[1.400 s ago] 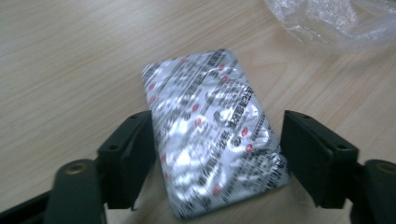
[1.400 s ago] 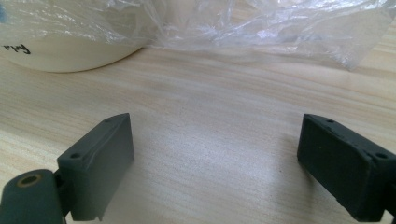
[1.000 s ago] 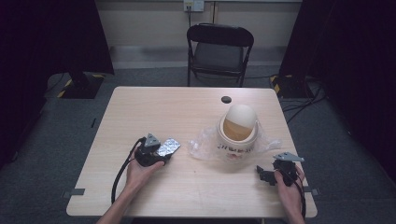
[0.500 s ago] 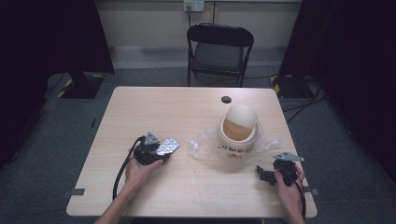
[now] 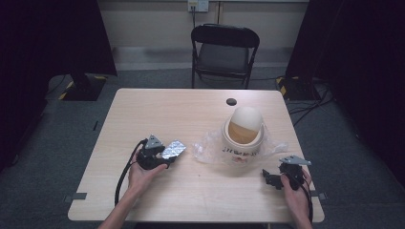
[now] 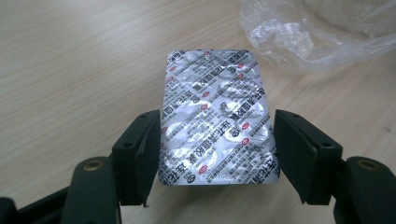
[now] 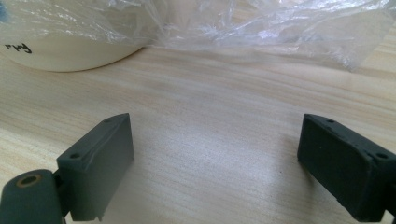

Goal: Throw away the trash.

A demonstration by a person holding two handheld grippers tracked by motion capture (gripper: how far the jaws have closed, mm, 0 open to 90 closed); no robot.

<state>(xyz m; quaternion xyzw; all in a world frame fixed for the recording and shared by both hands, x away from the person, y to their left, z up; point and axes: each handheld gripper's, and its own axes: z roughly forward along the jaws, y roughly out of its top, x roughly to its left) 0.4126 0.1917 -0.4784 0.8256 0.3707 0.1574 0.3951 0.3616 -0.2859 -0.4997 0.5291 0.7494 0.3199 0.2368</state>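
Observation:
A silver foil blister pack (image 6: 217, 116) with red print sits between the jaws of my left gripper (image 6: 217, 140), and both jaws press its long edges. In the high view the left gripper (image 5: 167, 155) holds the blister pack (image 5: 174, 149) tilted just above the table's left-centre. My right gripper (image 5: 268, 177) rests near the table's front right corner. Its jaws stand wide open in the right gripper view (image 7: 215, 149), with bare wood between them. A cream round container (image 5: 243, 132) stands on crinkled clear plastic (image 5: 207, 150) between the two grippers.
The wooden table (image 5: 191, 114) has a small black disc (image 5: 231, 101) near its far edge. A black folding chair (image 5: 224, 47) stands behind the table. The container's base (image 7: 70, 51) and the plastic film (image 7: 280, 28) lie just ahead of the right jaws.

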